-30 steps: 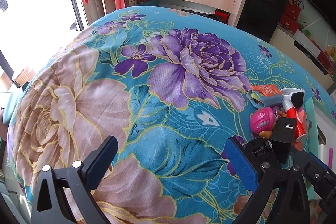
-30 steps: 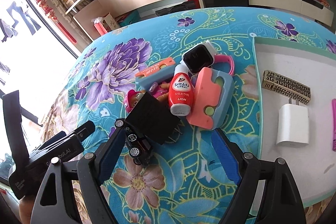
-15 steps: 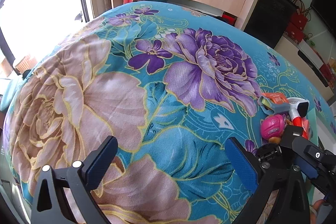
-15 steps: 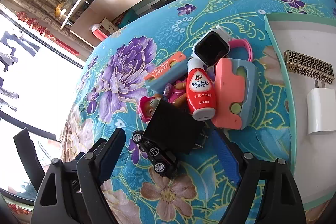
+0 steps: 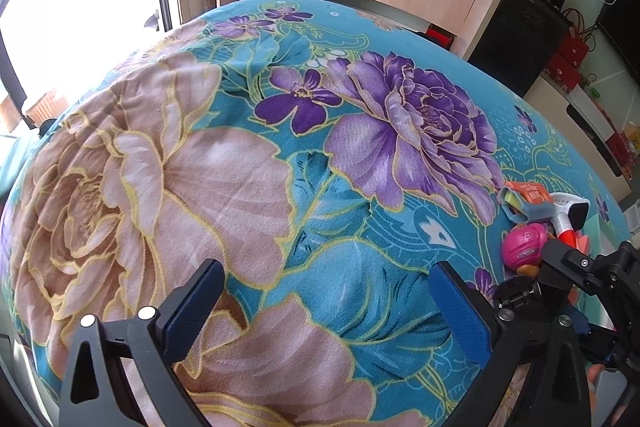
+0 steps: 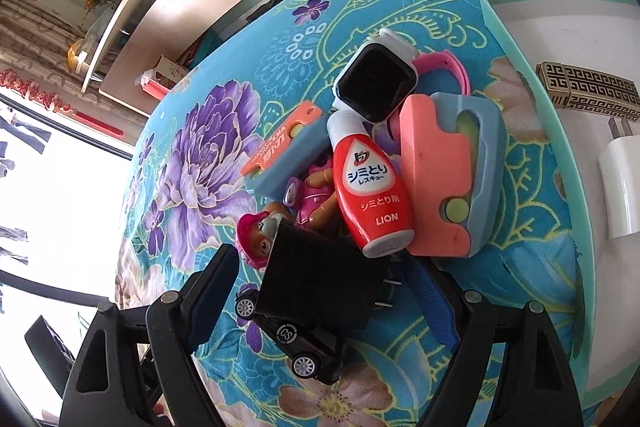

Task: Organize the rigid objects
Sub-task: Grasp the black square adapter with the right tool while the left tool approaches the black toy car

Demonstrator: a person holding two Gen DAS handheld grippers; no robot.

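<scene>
Two spread blue fingers [image 6: 214, 291] of the right gripper [image 6: 320, 303] are now bracketing the black charger [image 6: 320, 275], having descended onto the toy pile, while the left gripper [image 5: 328, 303] is hovering open, suggesting a grasp is coming.

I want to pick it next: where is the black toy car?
Right wrist view, low centre: the black toy car lies under the black charger, between the right gripper's open fingers.
</scene>
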